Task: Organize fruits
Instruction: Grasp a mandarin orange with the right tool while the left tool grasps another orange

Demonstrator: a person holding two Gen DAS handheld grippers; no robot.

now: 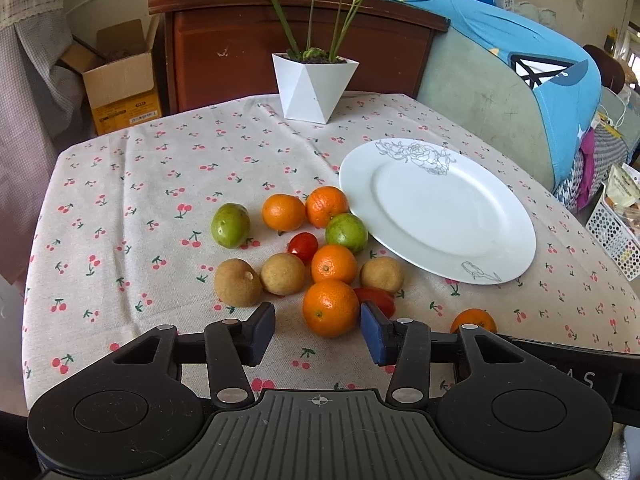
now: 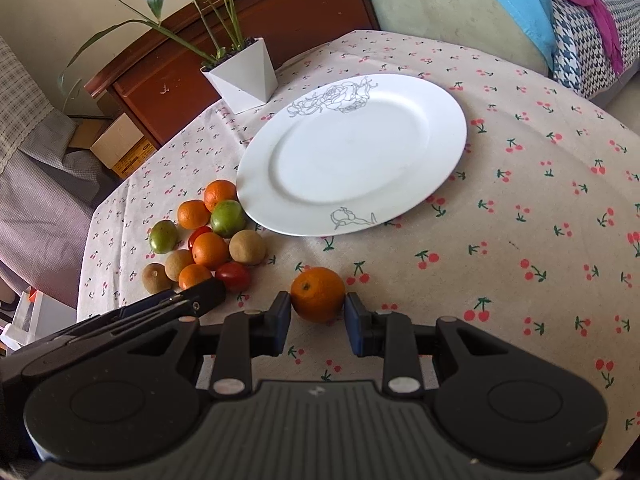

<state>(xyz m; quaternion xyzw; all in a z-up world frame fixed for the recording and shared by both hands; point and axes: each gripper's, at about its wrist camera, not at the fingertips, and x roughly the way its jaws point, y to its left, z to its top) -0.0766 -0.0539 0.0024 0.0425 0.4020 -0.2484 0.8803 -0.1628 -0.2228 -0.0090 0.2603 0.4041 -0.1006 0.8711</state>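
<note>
A pile of small fruits lies on the cherry-print tablecloth left of a white plate (image 1: 440, 208) (image 2: 352, 156): several oranges, two green fruits (image 1: 231, 225), three brown ones (image 1: 237, 282) and two red tomatoes (image 1: 303, 246). My left gripper (image 1: 318, 330) is open, its pads on either side of the nearest orange (image 1: 330, 308), a gap on each side. My right gripper (image 2: 318, 314) has its pads against both sides of a lone orange (image 2: 318, 294) on the cloth, also in the left wrist view (image 1: 473, 320). The plate holds nothing.
A white faceted plant pot (image 1: 314, 88) (image 2: 244, 76) stands at the table's far edge. A wooden cabinet (image 1: 240, 48) and a cardboard box (image 1: 120, 80) lie behind the table. A sofa with blue cloth (image 1: 540, 80) is at the right. My left gripper shows in the right wrist view (image 2: 192, 300).
</note>
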